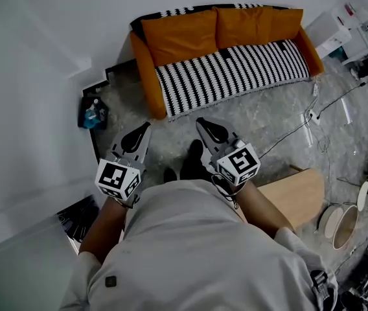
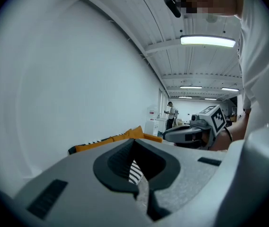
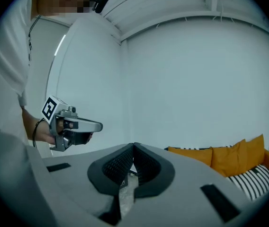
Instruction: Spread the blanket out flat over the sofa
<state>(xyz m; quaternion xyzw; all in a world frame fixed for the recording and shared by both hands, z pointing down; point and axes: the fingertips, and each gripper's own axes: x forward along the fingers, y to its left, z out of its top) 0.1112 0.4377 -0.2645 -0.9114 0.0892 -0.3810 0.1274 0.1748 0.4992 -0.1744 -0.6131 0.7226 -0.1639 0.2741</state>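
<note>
The room has a white wall (image 1: 28, 76) and a grey stone floor (image 1: 268, 118). An orange sofa (image 1: 146, 63) stands against the wall, with two big orange cushions (image 1: 181, 34) leaning on its back. The black and white striped blanket (image 1: 236, 70) lies flat across the sofa seat, and its edge hangs down over the front. More stripes peek out behind the cushions.

A person in a white top stands on the floor a little way from the sofa, with dark shoes (image 1: 194, 161) pointing at it. Each hand holds a claw out in front. The left claw (image 1: 142, 131) is closed up tight and has nothing in it. The right claw (image 1: 203, 126) is closed up tight too, and it is also empty. Both claws are well apart from the blanket.

Thin cables (image 1: 300, 125) snake over the floor on the right. A light wooden board (image 1: 297, 196) sits near the person's right arm.
</note>
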